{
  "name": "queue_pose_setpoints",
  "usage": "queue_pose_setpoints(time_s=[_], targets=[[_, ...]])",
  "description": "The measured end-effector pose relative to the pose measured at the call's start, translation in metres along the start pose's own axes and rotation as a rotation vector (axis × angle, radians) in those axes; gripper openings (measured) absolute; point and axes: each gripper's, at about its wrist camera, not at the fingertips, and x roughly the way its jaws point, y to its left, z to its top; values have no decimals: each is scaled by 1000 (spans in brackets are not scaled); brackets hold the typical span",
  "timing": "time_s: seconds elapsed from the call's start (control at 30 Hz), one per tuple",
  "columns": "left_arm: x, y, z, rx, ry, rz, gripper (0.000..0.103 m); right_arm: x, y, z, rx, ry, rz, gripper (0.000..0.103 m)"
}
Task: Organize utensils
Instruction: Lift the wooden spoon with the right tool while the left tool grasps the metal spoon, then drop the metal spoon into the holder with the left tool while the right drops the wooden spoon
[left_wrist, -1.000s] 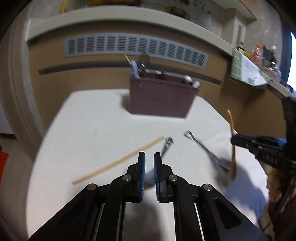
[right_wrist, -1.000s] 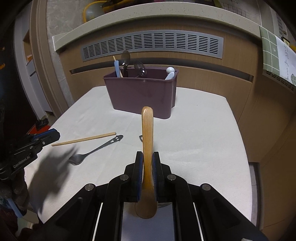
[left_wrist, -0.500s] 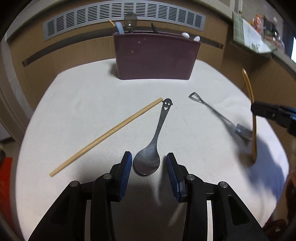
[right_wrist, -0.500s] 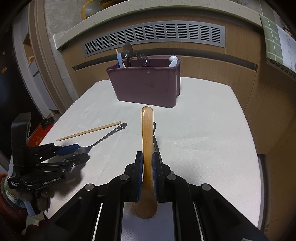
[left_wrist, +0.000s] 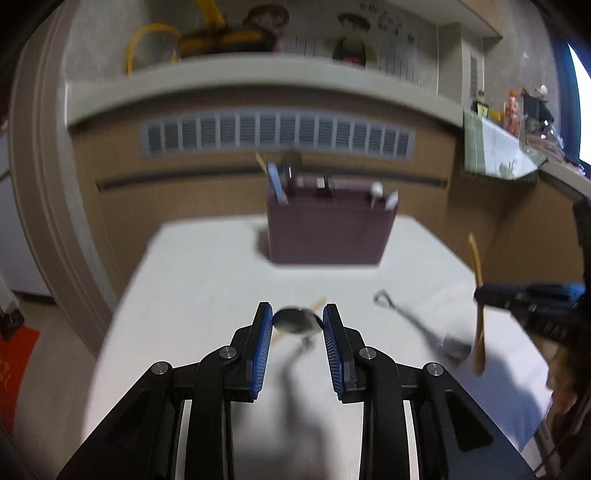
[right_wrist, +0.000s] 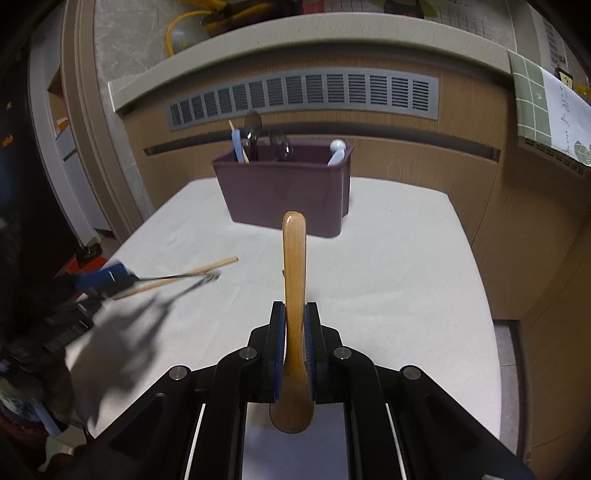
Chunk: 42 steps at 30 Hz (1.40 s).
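The left gripper is pinching a metal spoon by its bowl between half-closed fingers, lifted above the worktop. The right gripper is clamping a wooden spoon upright. Beyond both, open cloth is leading to the maroon utensil caddy. Only the right view is showing the chopstick whole; only the left, a shovel-handled spoon.

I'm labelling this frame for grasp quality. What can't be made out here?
- Left wrist view: motion blur smears the metal spoon between the left gripper fingers; contact unclear.
- Right wrist view: the right gripper fingers hide the wooden spoon neck.
- Both views: the maroon caddy walls hide its utensils' lower ends.
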Motion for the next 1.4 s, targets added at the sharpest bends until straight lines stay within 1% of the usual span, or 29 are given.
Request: queue_pose_setpoints(time_s=[0.17, 0.37, 0.73, 0.83, 0.93, 0.97, 1.03, 1.07, 1.1, 1.17, 1.2, 1.3, 1.37, 1.4], targets=[[-8, 1, 12, 2, -14, 9, 29, -1, 0, 2, 10, -3, -1, 9], [-4, 1, 15, -6, -7, 4, 29, -1, -1, 4, 11, -3, -1, 9], [-6, 0, 25, -20, -26, -8, 29, 5, 2, 11, 10, -7, -13, 9], [-6, 0, 32, -35, -46, -13, 29, 7, 5, 14, 3, -13, -15, 9], [-7, 3, 52, -42, -90, -26, 29, 8, 7, 22, 6, -37, -17, 9], [-9, 5, 62, -45, -111, -37, 29, 6, 7, 28, 4, -54, -20, 9], [-13, 11, 93, -59, -162, -74, 29, -5, 8, 51, -12, -118, -17, 9], [-16, 15, 116, -75, -201, -104, 29, -11, 8, 64, -17, -150, -15, 9], [-19, 18, 130, -85, -224, -121, 29, -23, 7, 86, -19, -208, -12, 9], [-22, 21, 167, -96, -274, -171, 29, -42, 5, 120, -16, -295, -11, 9], [-21, 22, 185, -92, -292, -184, 29, -55, 4, 144, -18, -360, -17, 9], [-6, 23, 219, -65, -318, -178, 29, -63, 6, 183, -32, -448, -45, 9], [12, 25, 231, -56, -308, -185, 29, -54, 5, 200, -38, -478, -56, 9], [21, 26, 234, -56, -298, -191, 29, -43, 5, 205, -47, -483, -69, 9]])
